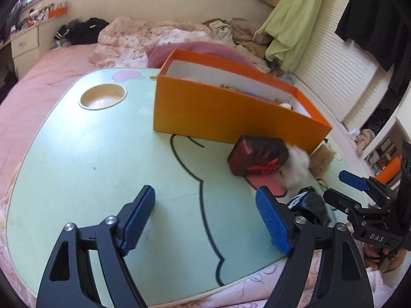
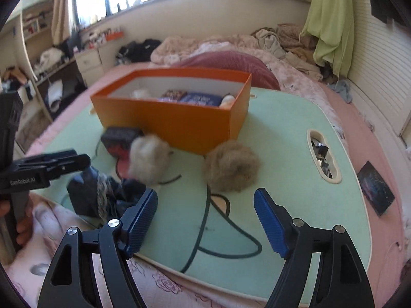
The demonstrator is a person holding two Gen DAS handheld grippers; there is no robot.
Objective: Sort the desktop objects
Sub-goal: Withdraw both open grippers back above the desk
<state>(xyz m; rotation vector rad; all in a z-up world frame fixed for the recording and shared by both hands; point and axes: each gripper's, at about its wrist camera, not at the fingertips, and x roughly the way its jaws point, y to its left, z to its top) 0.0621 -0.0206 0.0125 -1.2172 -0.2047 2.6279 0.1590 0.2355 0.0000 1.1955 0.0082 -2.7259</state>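
An open orange box [image 1: 231,113] [image 2: 179,123] stands on a pale green lap table [image 1: 90,166] [image 2: 282,133]; it holds a blue packet [image 2: 200,98] and other small items. In front of it lie a dark red packet [image 1: 259,156] [image 2: 120,138], a white fluffy ball [image 1: 298,169] [image 2: 149,159], a brown fluffy ball [image 1: 321,159] [image 2: 231,166] and a crumpled dark blue bag [image 1: 308,205] [image 2: 102,195]. My left gripper [image 1: 205,195] is open above bare table, left of these items. My right gripper [image 2: 205,197] [image 1: 344,190] is open, empty, just short of the brown ball.
The table rests on a pink bed with rumpled blankets [image 1: 143,38] behind it. A round cup recess [image 1: 102,97] sits far left. A slot [image 2: 322,159] near the right edge holds shiny scraps. A dark card [image 2: 376,191] lies on the bed beyond.
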